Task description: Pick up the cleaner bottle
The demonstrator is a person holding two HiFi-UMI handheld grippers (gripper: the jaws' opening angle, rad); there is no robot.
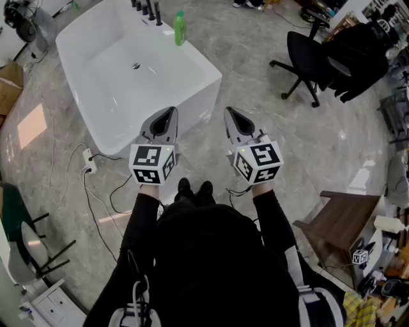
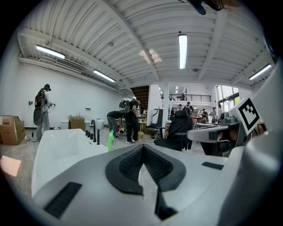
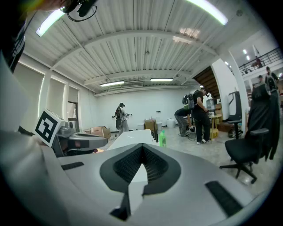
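The green cleaner bottle [image 1: 180, 29] stands upright on the far rim of the white bathtub [image 1: 208, 70], beside the black taps [image 1: 146, 9]. It also shows small and distant in the left gripper view as a green bottle [image 2: 110, 141] and in the right gripper view [image 3: 162, 138]. My left gripper [image 1: 171, 110] and right gripper [image 1: 228, 110] hang side by side at the tub's near corner, far short of the bottle. Both point almost level toward it. The left gripper [image 2: 142, 148] and right gripper [image 3: 142, 148] are shut, with nothing between their pads.
A black office chair [image 1: 307, 60] stands to the right of the tub. A power strip [image 1: 89, 163] with cables lies on the floor at the left. A wooden table [image 1: 339, 223] is at the lower right, a cardboard box [image 1: 9, 86] at the far left. People stand in the background.
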